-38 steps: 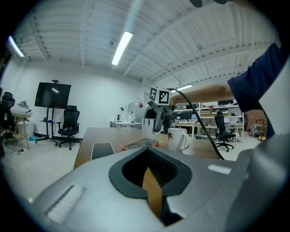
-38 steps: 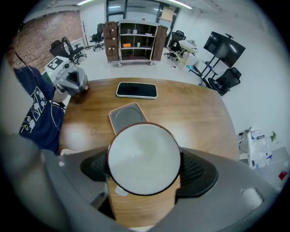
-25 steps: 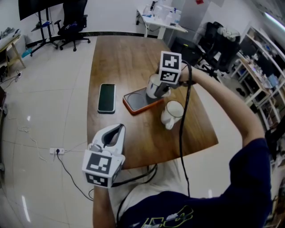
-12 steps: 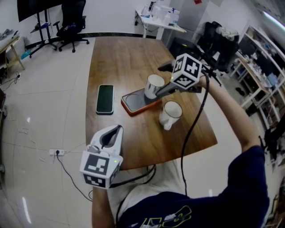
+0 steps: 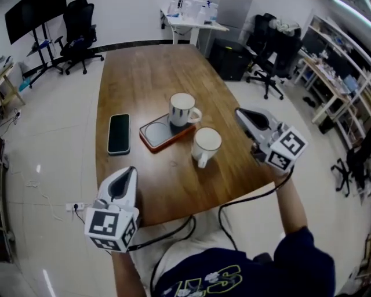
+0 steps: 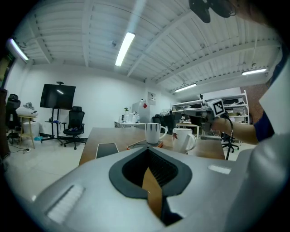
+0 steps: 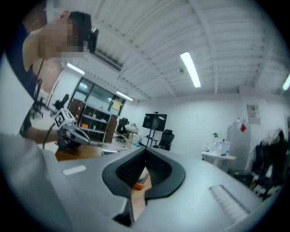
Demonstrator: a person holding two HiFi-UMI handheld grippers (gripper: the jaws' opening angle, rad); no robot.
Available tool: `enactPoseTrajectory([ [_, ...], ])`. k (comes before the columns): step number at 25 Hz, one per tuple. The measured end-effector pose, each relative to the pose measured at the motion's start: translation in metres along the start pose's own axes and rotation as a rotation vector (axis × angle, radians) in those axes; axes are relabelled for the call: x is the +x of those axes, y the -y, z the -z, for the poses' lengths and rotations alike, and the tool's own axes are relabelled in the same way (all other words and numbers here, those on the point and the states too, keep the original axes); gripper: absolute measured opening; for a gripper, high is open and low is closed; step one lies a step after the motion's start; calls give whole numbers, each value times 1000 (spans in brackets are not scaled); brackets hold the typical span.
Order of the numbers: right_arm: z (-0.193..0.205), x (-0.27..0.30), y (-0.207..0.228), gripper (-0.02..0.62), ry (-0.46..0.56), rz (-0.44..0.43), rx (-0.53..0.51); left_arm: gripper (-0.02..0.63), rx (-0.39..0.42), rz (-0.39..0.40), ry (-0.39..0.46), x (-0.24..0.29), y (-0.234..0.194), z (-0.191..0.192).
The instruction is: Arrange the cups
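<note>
Jaws pressed together, empty, on left gripper and right gripper, the right's just closed. White mug at its nine o'clock seems fragile, slippery: pinch the rim.

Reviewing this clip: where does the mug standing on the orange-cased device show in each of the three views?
Head view: the mug is at centre, on the orange-cased device, just above the second mug.
Left gripper view: the mug is at centre, just above the closed jaws.
Right gripper view: not clearly in it; only a white-and-orange sliver shows past the jaws.
Shared landmark: the black monitor on its stand.
</note>
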State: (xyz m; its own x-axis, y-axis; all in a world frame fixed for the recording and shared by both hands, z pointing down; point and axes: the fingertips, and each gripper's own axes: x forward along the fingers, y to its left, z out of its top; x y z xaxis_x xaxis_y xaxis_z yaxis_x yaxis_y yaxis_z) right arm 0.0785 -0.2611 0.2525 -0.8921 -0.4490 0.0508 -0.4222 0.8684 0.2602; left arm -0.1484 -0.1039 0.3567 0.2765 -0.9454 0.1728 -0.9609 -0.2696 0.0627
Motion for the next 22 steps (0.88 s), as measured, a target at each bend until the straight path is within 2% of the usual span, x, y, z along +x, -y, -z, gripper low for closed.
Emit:
enactPoseTrajectory([
  [3, 32, -31, -7, 3, 43, -34, 255, 3, -3, -9, -2, 6, 1, -1],
  [5, 49, -42, -15, 3, 46, -56, 319, 3, -4, -2, -3, 9, 3, -2],
  [8, 64, -47, -27, 3, 42, -81, 342, 3, -4, 8, -4, 14, 6, -4],
  [10, 75, -44, -36, 3, -6, -86, 319, 3, -8, 24, -2, 17, 10, -5],
  [12, 88, -39, -37, 3, -82, -55, 289, 3, -5, 60, -2, 23, 17, -6],
  [15, 103, -34, -23, 2, -148, 44, 319, 3, 1, 108, -7, 33, 25, -4],
  [18, 105, -32, -19, 2, -153, 89, 330, 3, 2, 98, -11, 39, 25, -6],
  [22, 100, -28, -23, 2, -143, 54, 325, 3, 3, 90, -8, 43, 25, -10],
])
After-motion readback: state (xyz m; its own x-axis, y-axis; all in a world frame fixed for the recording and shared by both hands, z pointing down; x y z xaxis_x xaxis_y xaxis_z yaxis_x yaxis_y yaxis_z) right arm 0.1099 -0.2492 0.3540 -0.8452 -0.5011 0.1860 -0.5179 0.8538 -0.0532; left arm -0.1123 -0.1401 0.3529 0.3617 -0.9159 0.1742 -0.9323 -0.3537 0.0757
